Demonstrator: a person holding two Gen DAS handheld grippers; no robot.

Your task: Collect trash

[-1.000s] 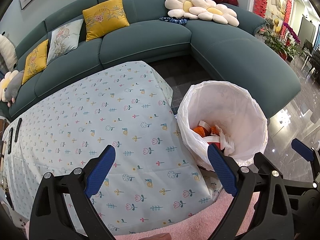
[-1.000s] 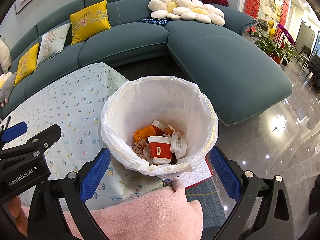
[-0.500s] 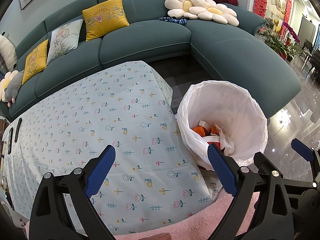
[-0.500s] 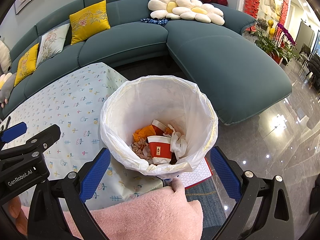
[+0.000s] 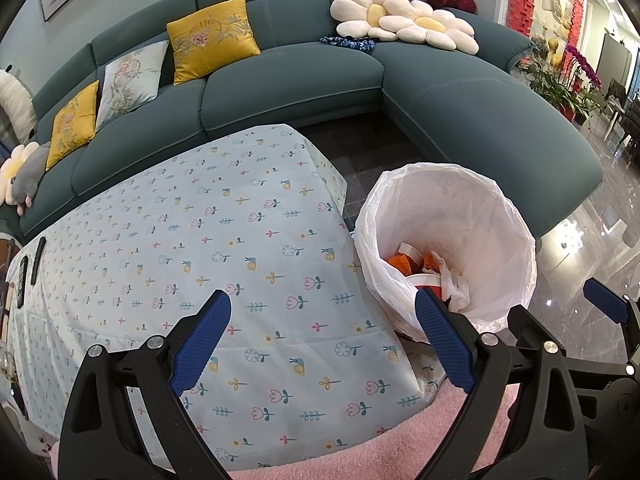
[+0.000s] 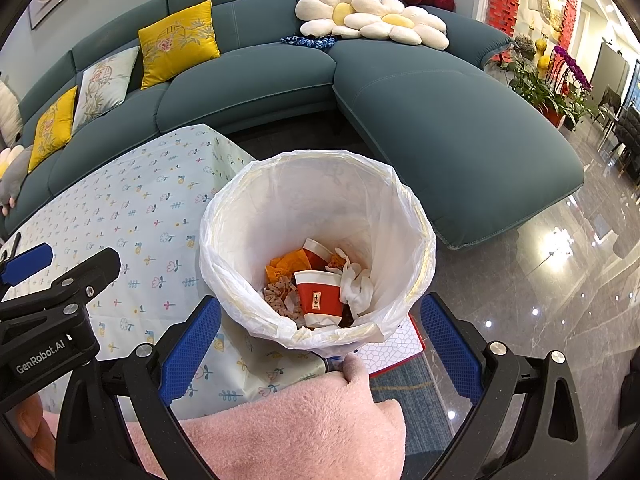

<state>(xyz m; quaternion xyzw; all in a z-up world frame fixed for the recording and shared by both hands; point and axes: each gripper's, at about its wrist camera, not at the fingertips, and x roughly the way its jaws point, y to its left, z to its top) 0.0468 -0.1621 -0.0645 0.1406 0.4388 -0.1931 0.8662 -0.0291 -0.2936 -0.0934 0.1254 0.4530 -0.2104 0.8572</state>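
Note:
A bin lined with a white plastic bag (image 6: 256, 216) (image 5: 496, 208) stands on the floor at the table's right corner. Inside lie a red-and-white paper cup (image 6: 320, 298), orange wrapping (image 6: 286, 264), crumpled white tissue (image 6: 356, 284) and brownish scraps. My right gripper (image 6: 320, 350) hangs open above the bin's near rim, nothing between its blue pads. My left gripper (image 5: 322, 342) is open over the table's near right part, empty. The table (image 5: 180, 248) wears a pale floral cloth.
A teal corner sofa (image 5: 304, 84) with yellow and pale cushions and flower pillows curves behind the table and bin. Dark remotes (image 5: 38, 254) lie at the table's left edge. A pink fluffy sleeve (image 6: 288, 428) fills the foreground. Glossy floor (image 6: 540, 280) lies right; plants (image 6: 536, 84) far right.

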